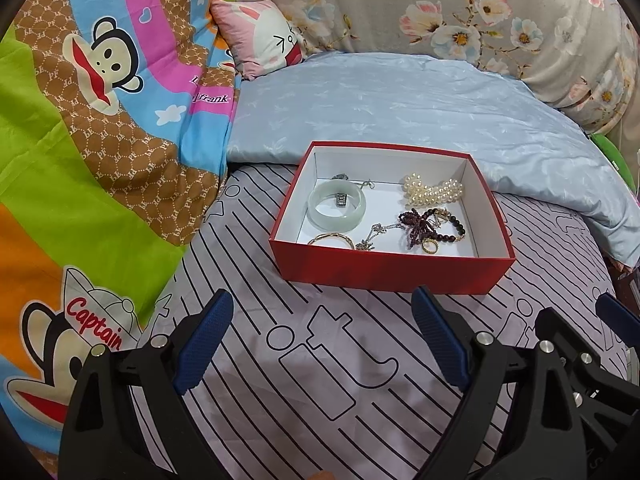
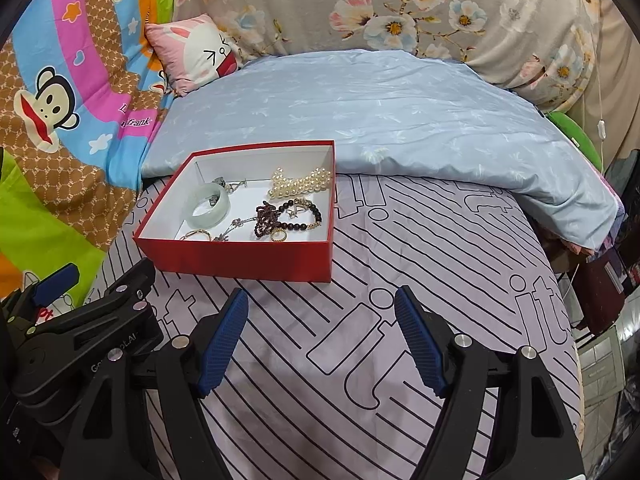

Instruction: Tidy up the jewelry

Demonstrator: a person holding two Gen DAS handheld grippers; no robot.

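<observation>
On the striped sheet (image 1: 320, 360), just before the blue quilt (image 1: 380, 100), sits the red box (image 1: 392, 270) with all the jewelry inside. Light card, stiff walls; best taken by a rim if shifted at all.

Toward the box's far left corner, the pale green bangle (image 1: 337, 209): hard, smooth, likely slippery and breakable, so pinch across one side of the ring, gently. Toward the far right corner, the pearl strand (image 1: 434, 191): limp, heaped, best lifted from the middle of the bunch. Nearer the front wall, the dark bead bracelet (image 1: 430, 226), tangled with a thin chain (image 1: 374, 236); likely to drag neighbours along. Smallest, the gold ring (image 1: 429, 247), hard to pinch off flat card.

Short of the box, left gripper (image 1: 320, 342) and right gripper (image 2: 320, 340), both spread wide, holding nothing.
</observation>
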